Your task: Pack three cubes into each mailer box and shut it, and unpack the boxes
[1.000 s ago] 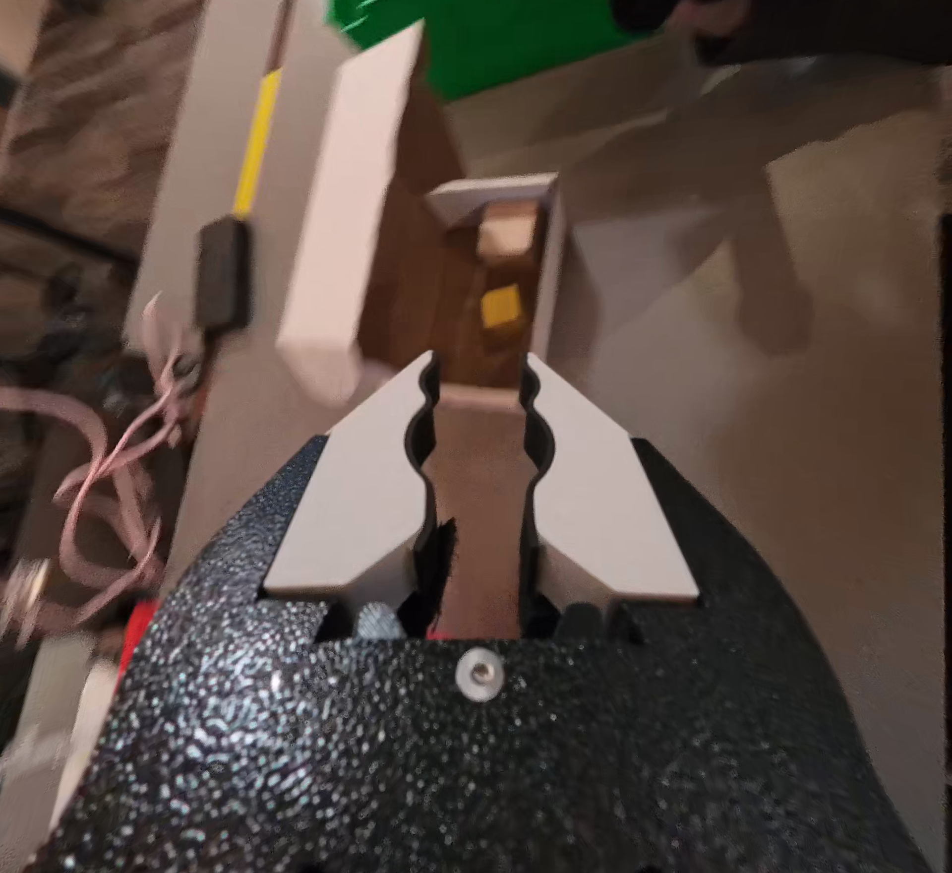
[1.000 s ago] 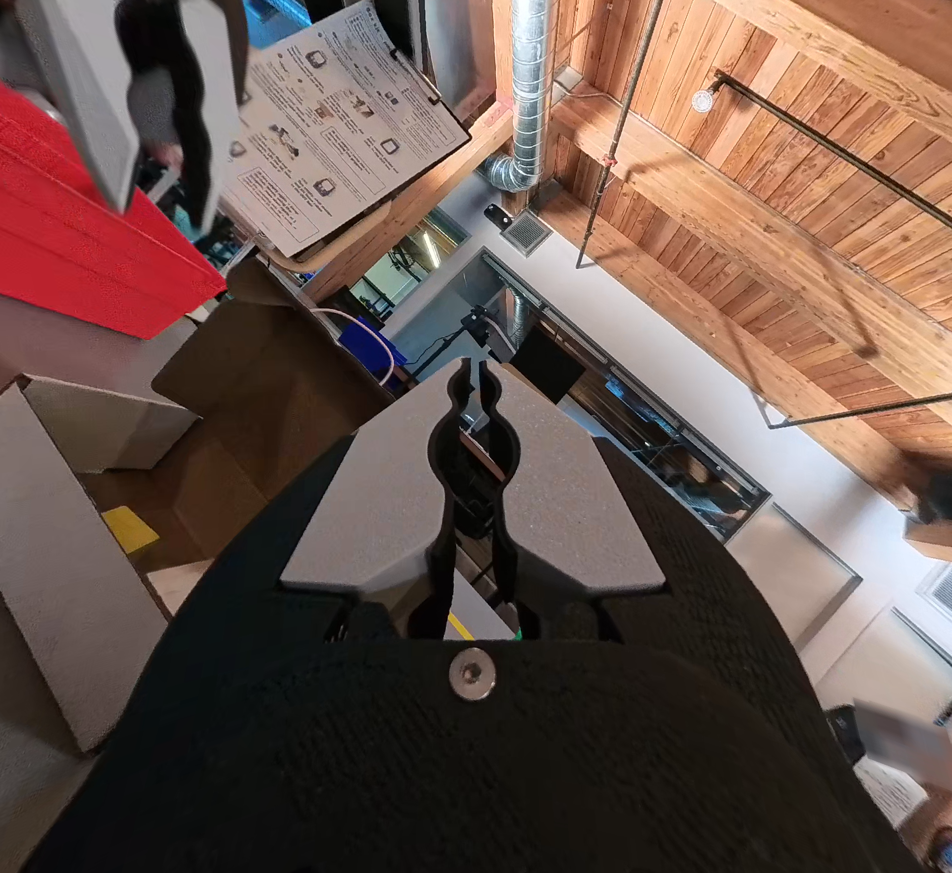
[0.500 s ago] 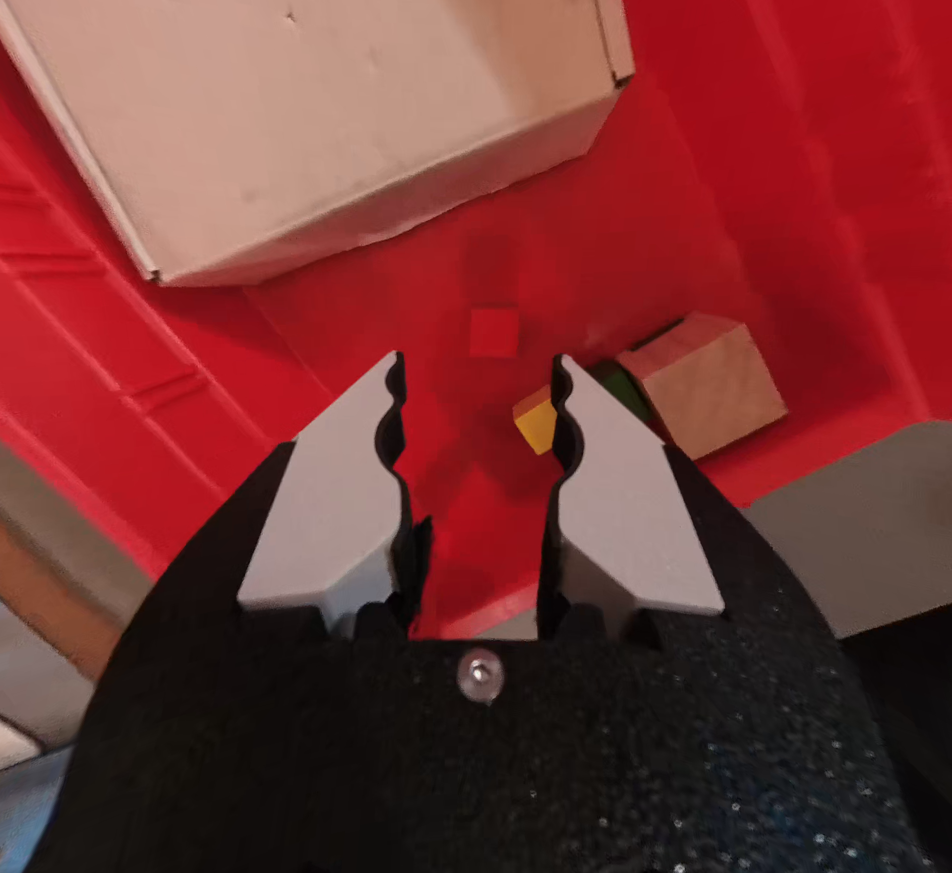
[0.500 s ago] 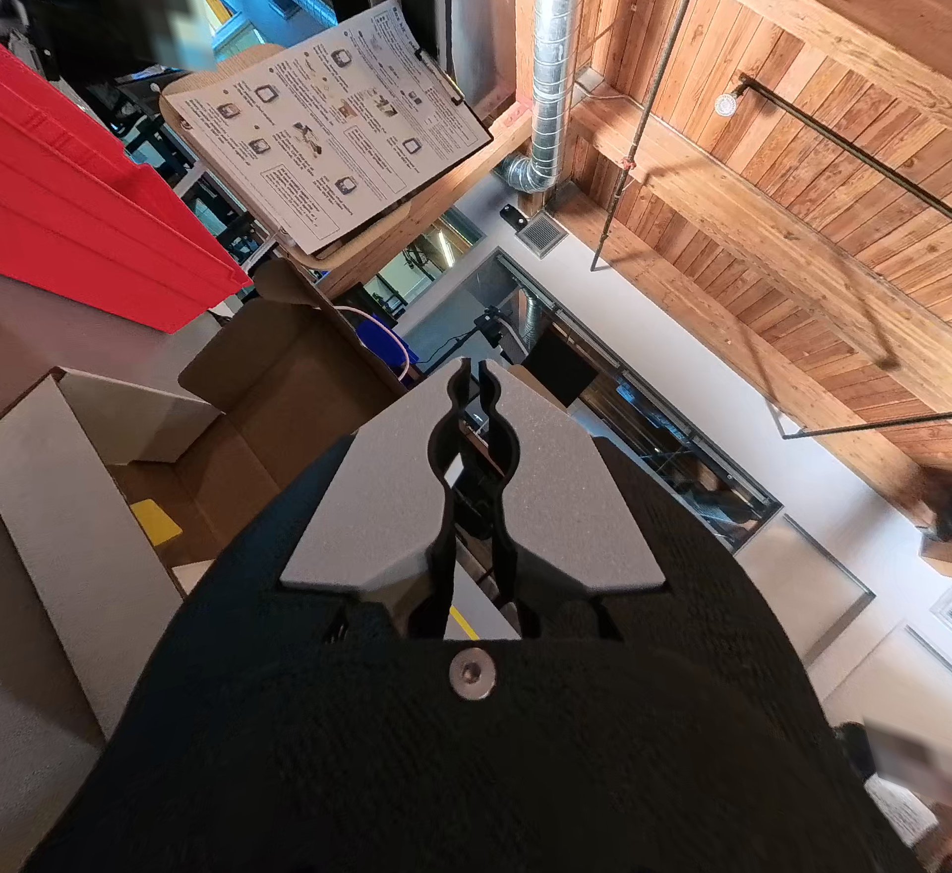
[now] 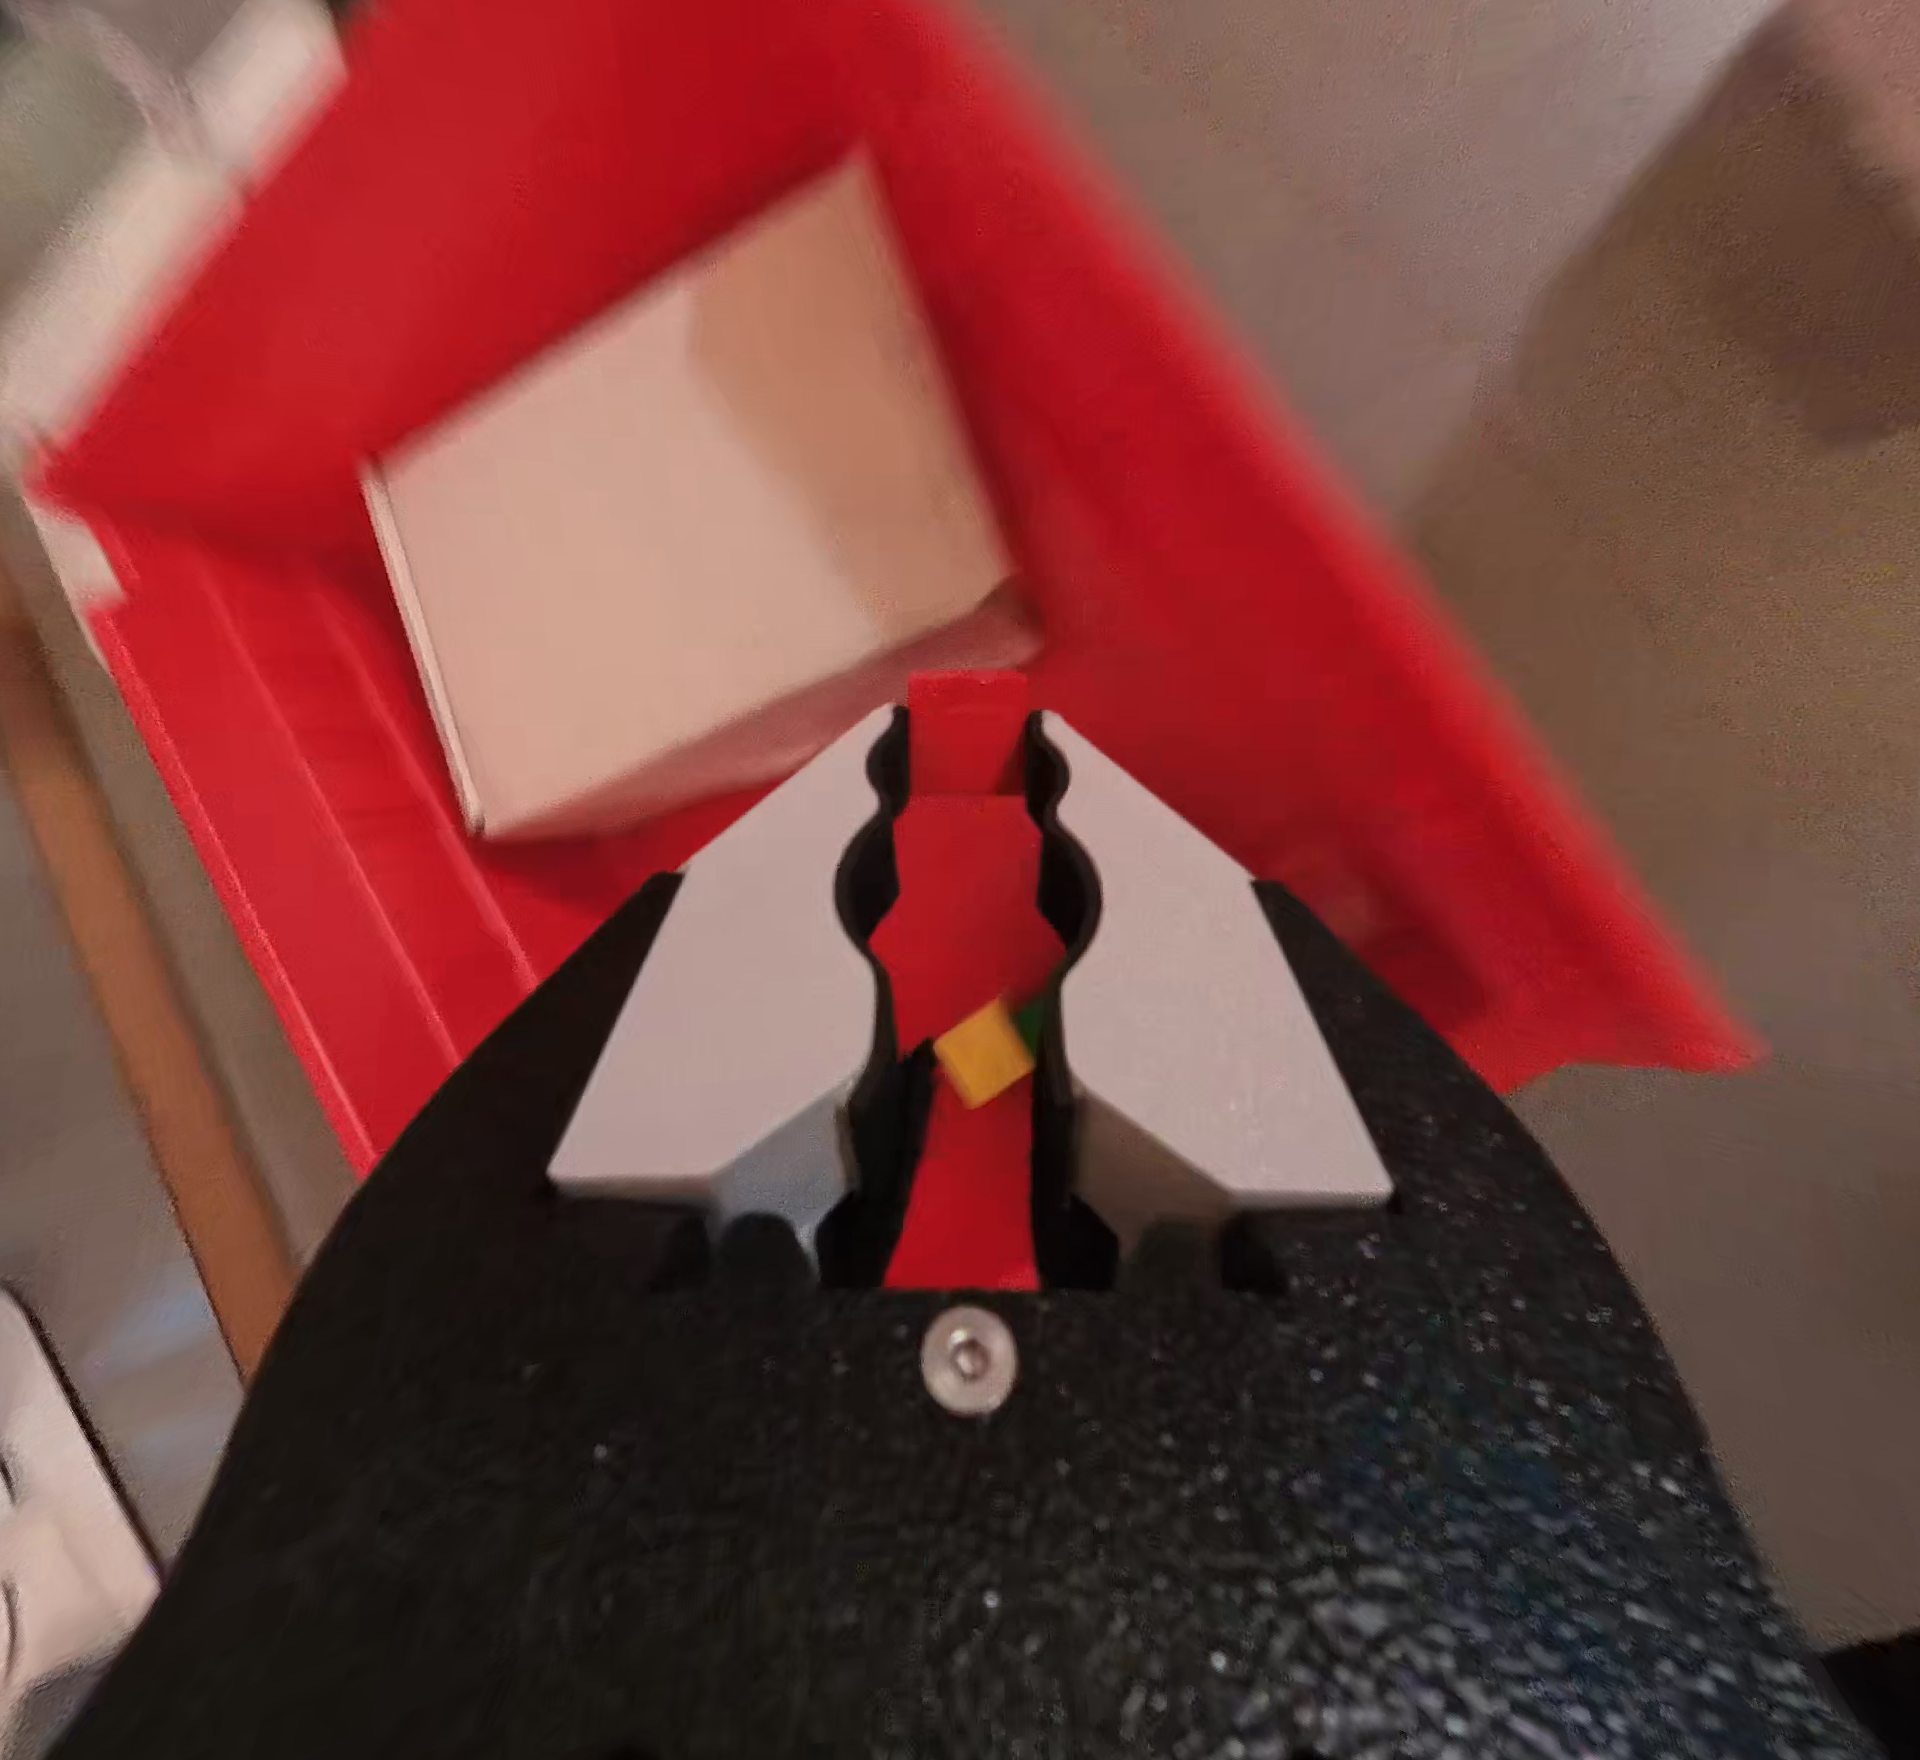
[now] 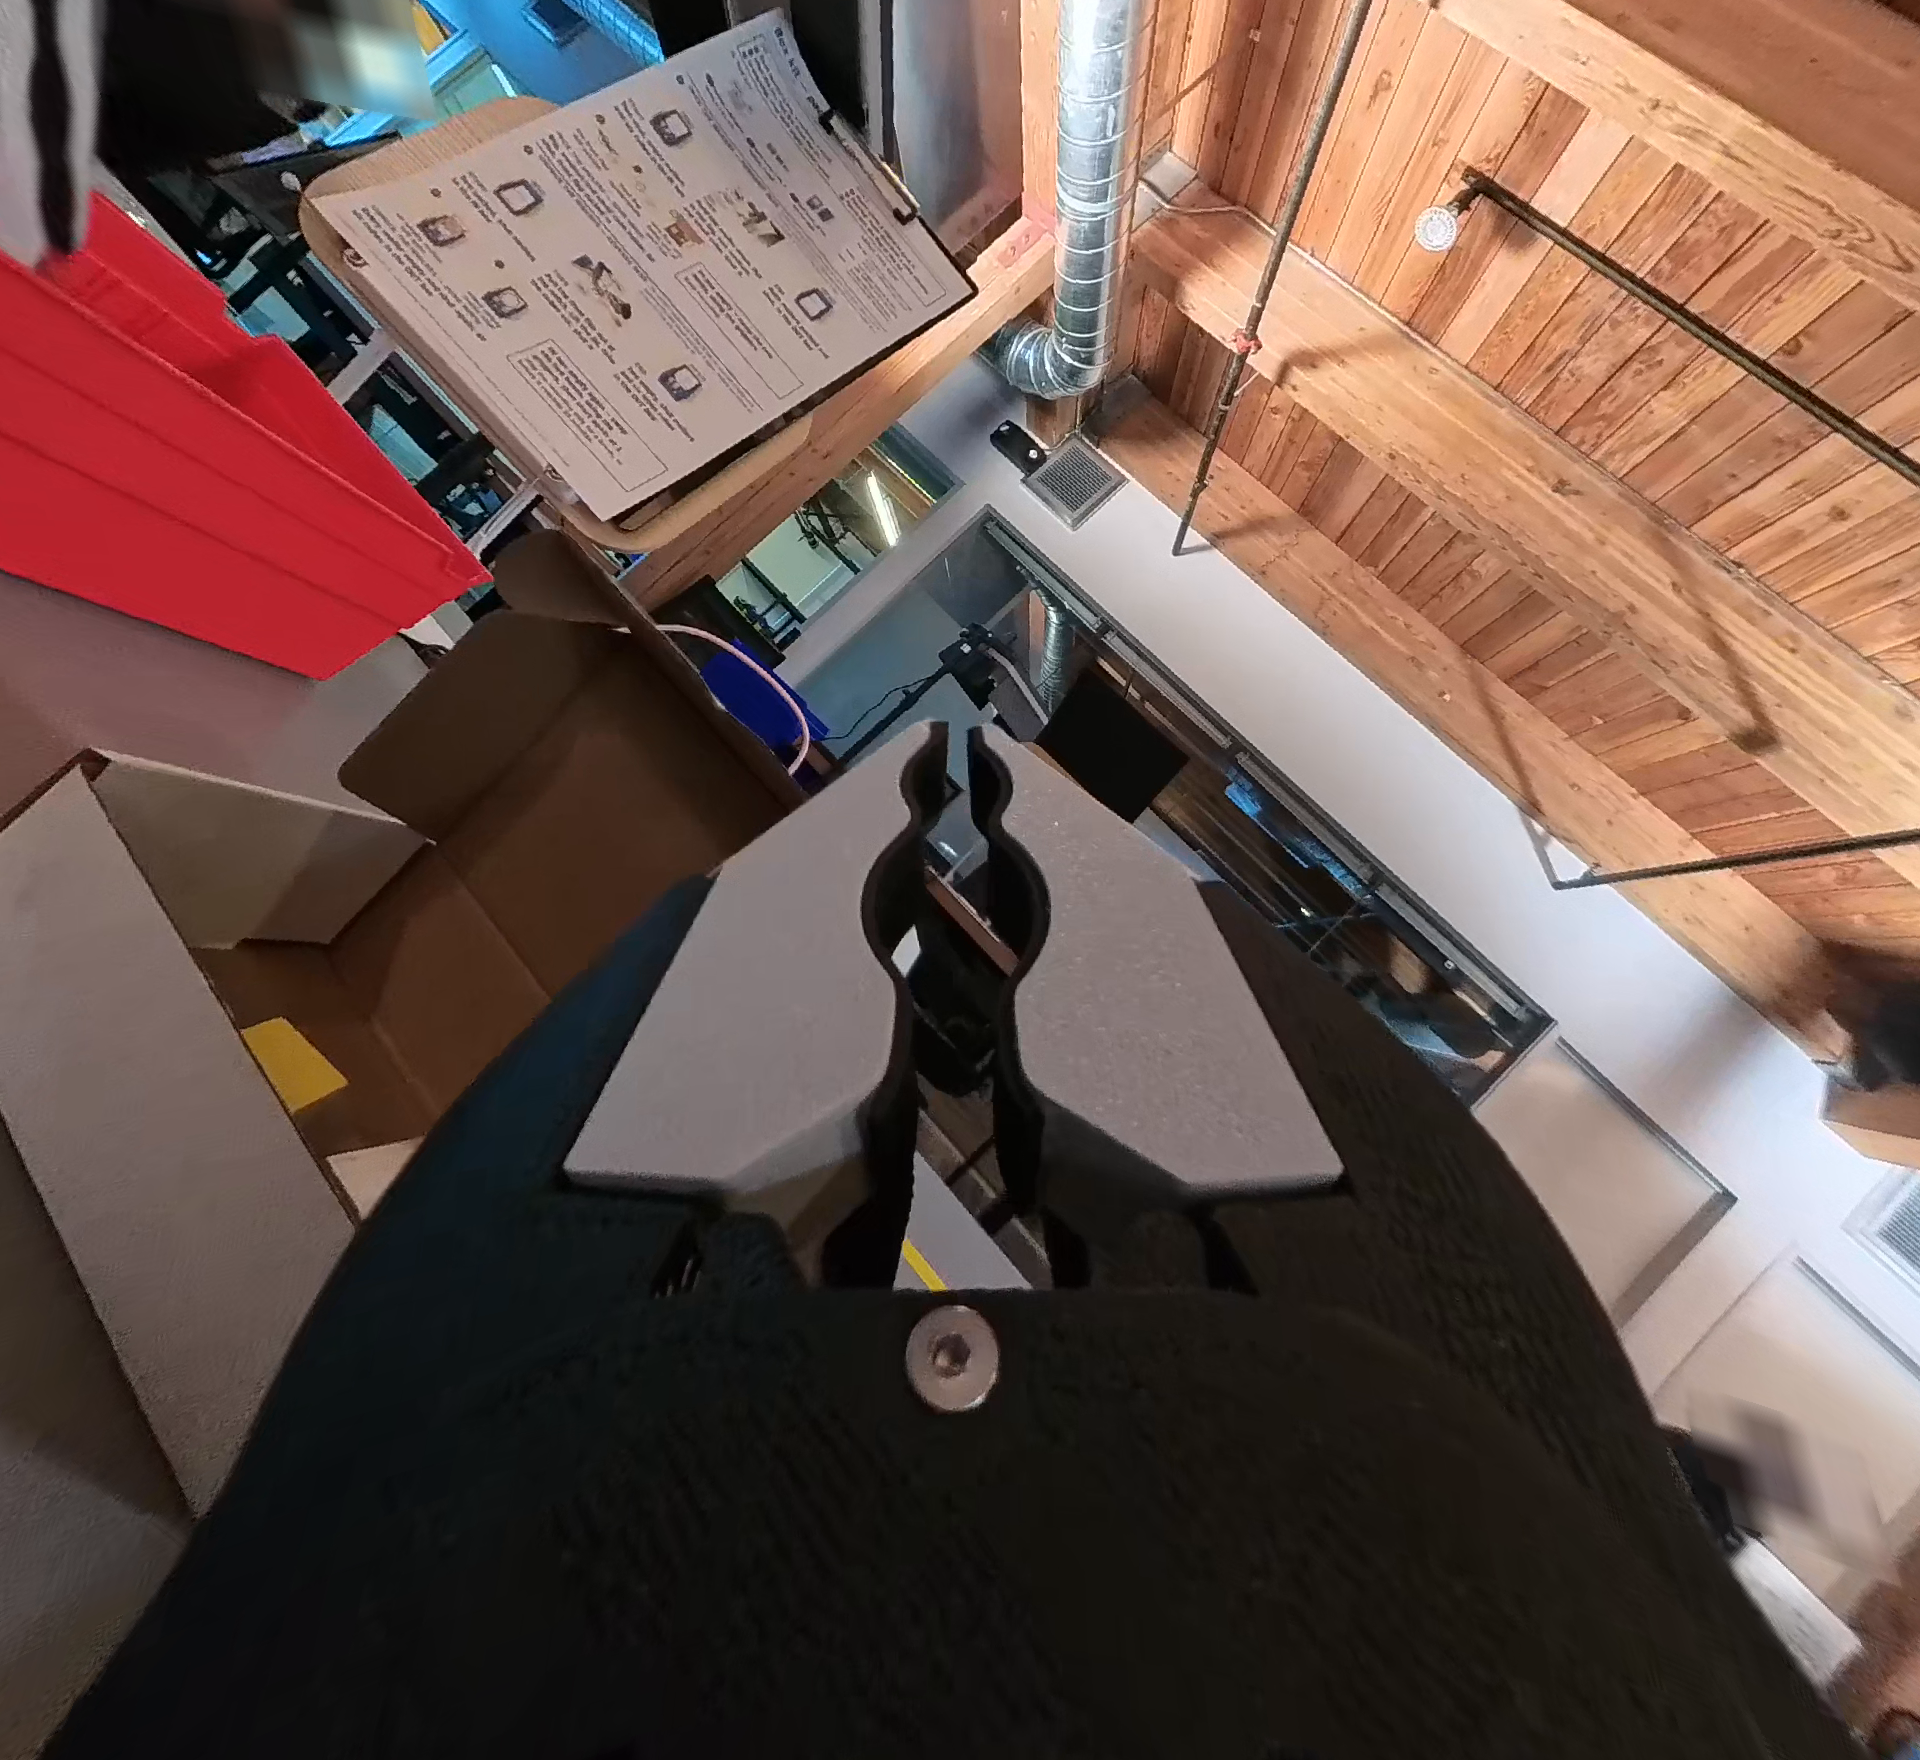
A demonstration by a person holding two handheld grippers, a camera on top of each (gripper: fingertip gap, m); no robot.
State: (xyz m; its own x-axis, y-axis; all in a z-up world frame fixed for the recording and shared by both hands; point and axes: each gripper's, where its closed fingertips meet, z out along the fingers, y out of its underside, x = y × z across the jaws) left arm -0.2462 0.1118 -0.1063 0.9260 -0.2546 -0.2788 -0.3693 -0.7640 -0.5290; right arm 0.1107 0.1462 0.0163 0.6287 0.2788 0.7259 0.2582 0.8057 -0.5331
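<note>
Red cube (image 5: 961,736) sits pinched between the tips of the left claw (image 5: 964,754), at frame centre above the red bin (image 5: 1195,567), where a closed mailer box (image 5: 665,547) lies and a yellow cube (image 5: 982,1054) shows lower down. Judged small, rigid and light, with smooth faces: grip on two opposite flat sides, as here. Right claw (image 6: 958,746) is nearly pressed together on nothing, beside the open mailer box (image 6: 312,931) at left.

I count two mailer boxes, one closed (image 5: 665,526) and one open (image 6: 260,900), one red bin (image 5: 1195,567), three cubes: red (image 5: 961,734), yellow (image 5: 982,1054), green (image 5: 1032,1024)
</note>
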